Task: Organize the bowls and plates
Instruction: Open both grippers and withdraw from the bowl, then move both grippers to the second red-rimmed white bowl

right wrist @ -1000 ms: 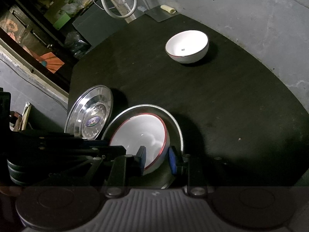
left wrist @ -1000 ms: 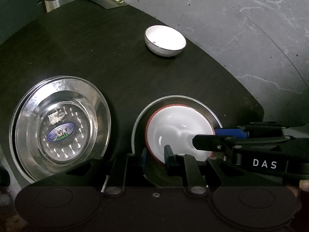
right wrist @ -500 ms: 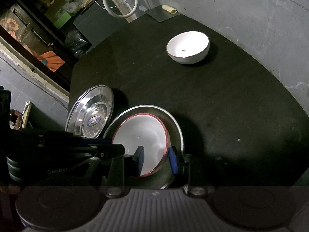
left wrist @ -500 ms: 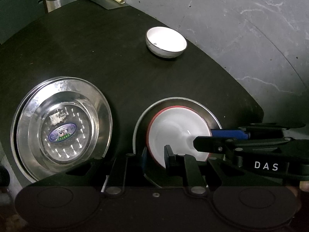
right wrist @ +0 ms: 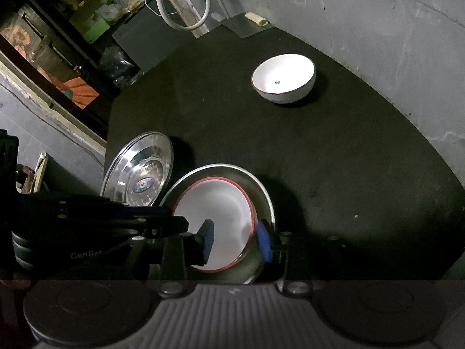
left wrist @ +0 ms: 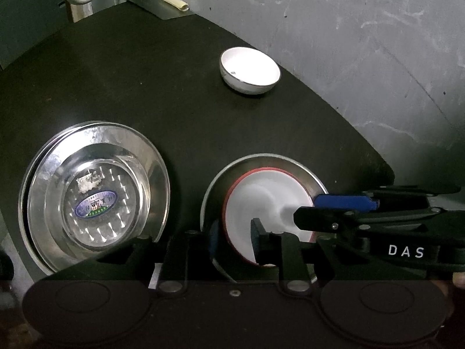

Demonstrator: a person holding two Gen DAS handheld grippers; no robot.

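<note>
A white bowl with a red rim (left wrist: 266, 203) (right wrist: 215, 218) sits inside a steel plate (left wrist: 261, 160) (right wrist: 261, 192) near the table's front. My left gripper (left wrist: 234, 235) straddles the bowl's near left rim, its jaws apart. My right gripper (right wrist: 237, 241) straddles the bowl's right rim, its jaws apart; it also shows in the left wrist view (left wrist: 345, 212). A second white bowl (left wrist: 250, 71) (right wrist: 283, 78) stands alone farther back. A stack of steel plates (left wrist: 93, 195) (right wrist: 139, 171) lies to the left.
The round black table (left wrist: 145, 87) (right wrist: 348, 160) ends at a grey marble wall on the right. A flat grey sheet with a small pale roll (left wrist: 174, 1) lies at the far edge. Cluttered shelves (right wrist: 72, 29) stand beyond the table's left side.
Both grippers' jaws have widened around the red-rimmed bowl's rim. Both cameras have risen a little. The bowl stays in the steel plate.
</note>
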